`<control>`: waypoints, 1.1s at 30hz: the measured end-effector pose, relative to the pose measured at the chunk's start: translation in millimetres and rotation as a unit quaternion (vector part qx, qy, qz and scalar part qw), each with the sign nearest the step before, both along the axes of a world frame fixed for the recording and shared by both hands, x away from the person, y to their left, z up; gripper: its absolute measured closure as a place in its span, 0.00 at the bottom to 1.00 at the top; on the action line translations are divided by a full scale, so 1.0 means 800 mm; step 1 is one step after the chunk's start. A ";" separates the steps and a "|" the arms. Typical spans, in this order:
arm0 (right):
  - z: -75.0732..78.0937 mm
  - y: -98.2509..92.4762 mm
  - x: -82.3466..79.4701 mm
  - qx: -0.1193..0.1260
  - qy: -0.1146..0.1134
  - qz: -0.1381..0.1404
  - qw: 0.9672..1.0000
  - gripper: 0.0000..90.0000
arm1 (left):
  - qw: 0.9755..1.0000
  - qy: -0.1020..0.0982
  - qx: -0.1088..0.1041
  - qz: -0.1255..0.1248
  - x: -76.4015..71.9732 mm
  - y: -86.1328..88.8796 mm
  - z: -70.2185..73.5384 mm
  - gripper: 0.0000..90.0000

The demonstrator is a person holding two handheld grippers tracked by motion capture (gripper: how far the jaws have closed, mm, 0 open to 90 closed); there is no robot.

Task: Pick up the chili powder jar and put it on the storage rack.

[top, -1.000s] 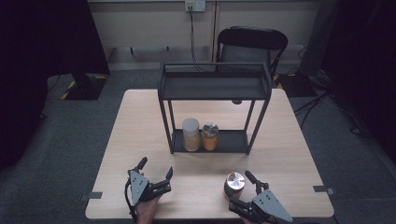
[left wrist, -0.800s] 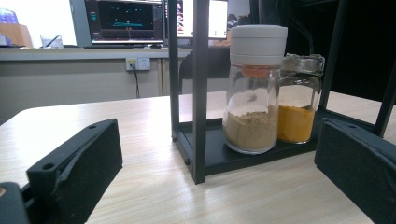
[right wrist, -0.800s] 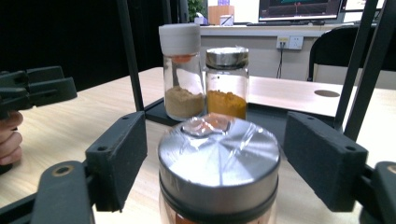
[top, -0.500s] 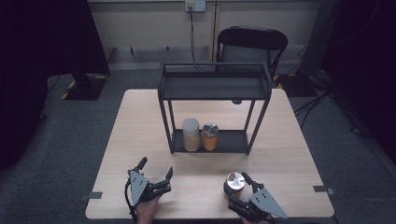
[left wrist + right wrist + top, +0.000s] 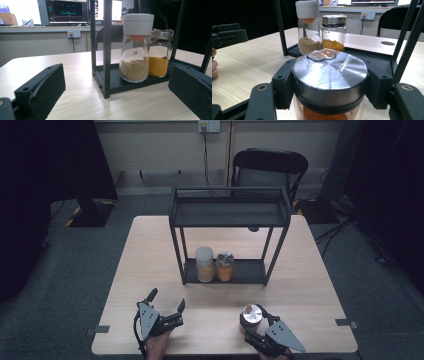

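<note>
Two jaws of the right gripper (image 5: 251, 319) just closed onto the metal-lidded spice jar (image 5: 329, 82) – pads pressing both sides, near the table's (image 5: 150, 250) front edge, right of centre. Upright, long axis vertical, lid up. Grasp step done; next likely a straight lift toward the rack (image 5: 230, 212). Left gripper (image 5: 165, 302) wide, empty.

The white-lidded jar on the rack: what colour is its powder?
Light brown, best seen in the left gripper view.
</note>
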State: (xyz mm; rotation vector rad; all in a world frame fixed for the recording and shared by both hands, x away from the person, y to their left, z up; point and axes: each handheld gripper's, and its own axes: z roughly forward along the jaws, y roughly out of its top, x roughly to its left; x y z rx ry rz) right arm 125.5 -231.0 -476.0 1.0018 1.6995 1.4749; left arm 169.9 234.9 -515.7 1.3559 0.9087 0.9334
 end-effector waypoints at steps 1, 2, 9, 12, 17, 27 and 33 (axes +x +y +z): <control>0.000 0.000 0.000 0.001 0.000 -0.001 1.000 0.38 | 1.000 0.000 0.000 0.000 0.000 0.000 0.000 0.00; -0.001 0.001 -0.001 0.002 0.000 -0.002 1.000 0.39 | 1.000 0.000 0.000 0.000 0.000 0.000 0.000 0.00; 0.002 0.002 -0.001 0.003 0.005 -0.005 1.000 0.39 | 1.000 0.000 0.000 0.000 0.000 0.000 0.000 0.00; 0.004 0.003 -0.002 0.001 0.007 -0.007 1.000 0.39 | 1.000 0.000 0.000 0.000 0.000 0.000 0.000 0.00; 0.008 0.006 -0.002 -0.008 0.009 -0.004 1.000 0.39 | 1.000 0.000 0.000 0.000 0.000 0.000 0.000 0.00; 0.013 0.007 0.000 -0.012 0.009 0.000 1.000 0.39 | 1.000 0.000 0.000 -0.001 0.000 0.000 0.000 0.00; 0.017 0.007 0.003 -0.015 0.009 0.004 1.000 0.39 | 1.000 0.000 -0.001 0.000 0.000 0.000 0.000 0.00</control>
